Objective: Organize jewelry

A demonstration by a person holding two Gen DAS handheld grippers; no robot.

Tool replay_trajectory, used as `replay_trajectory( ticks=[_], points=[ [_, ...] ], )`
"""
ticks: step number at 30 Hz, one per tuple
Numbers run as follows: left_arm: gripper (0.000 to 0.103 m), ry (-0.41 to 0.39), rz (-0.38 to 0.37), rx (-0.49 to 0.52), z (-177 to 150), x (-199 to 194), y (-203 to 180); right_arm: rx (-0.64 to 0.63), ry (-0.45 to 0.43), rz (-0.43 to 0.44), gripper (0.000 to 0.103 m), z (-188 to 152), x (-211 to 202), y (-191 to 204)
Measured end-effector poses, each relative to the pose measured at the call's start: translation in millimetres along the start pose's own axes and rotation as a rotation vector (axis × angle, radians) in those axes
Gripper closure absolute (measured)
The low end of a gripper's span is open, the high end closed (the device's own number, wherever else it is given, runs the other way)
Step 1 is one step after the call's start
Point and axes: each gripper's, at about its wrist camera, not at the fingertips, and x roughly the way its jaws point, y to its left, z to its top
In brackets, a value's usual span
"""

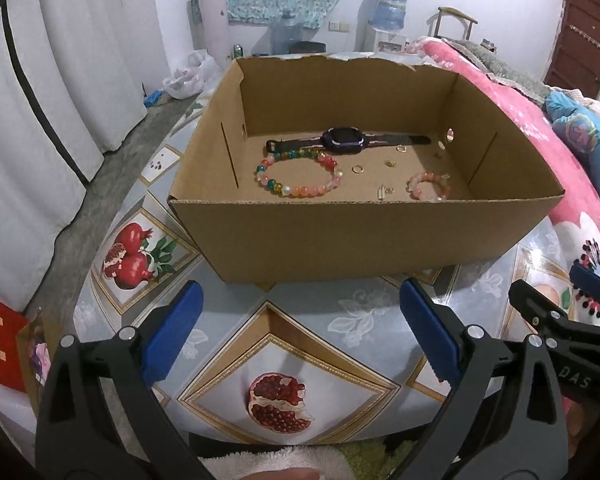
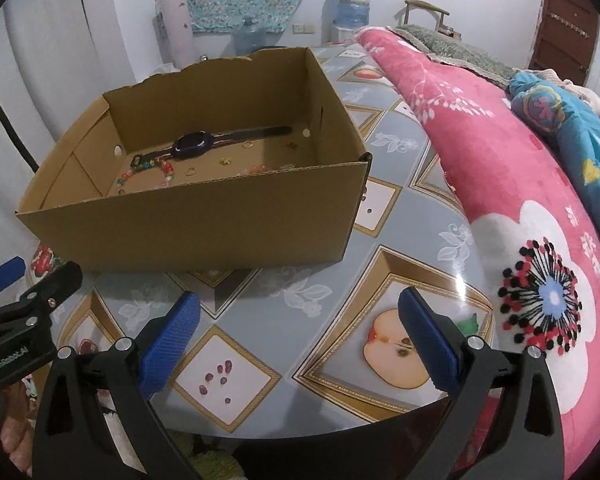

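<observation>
An open cardboard box point(image 1: 340, 236) stands on the table and also shows in the right wrist view point(image 2: 204, 216). Inside lie a dark smartwatch point(image 1: 346, 140), a large multicoloured bead bracelet point(image 1: 298, 176), a small pink bead bracelet point(image 1: 428, 186) and several small gold rings and earrings point(image 1: 358, 168). The watch point(image 2: 192, 145) shows in the right wrist view too. My left gripper point(image 1: 300, 320) is open and empty, in front of the box. My right gripper point(image 2: 298, 326) is open and empty, to the box's front right.
The table point(image 1: 364, 332) has a glossy fruit-patterned cloth. A pink flowered blanket point(image 2: 500, 184) lies along the right side. White curtains point(image 1: 60, 80) hang at the left. A water dispenser point(image 1: 388, 12) stands at the back.
</observation>
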Motion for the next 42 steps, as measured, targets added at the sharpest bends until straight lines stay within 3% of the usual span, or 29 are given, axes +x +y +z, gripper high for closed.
replay_trajectory(
  ticks=[42],
  points=[
    [0.008,0.019,-0.011,-0.031,3.3,4.1,4.7,-0.009,-0.010,0.019,0.007,10.4,-0.3,6.5]
  ],
)
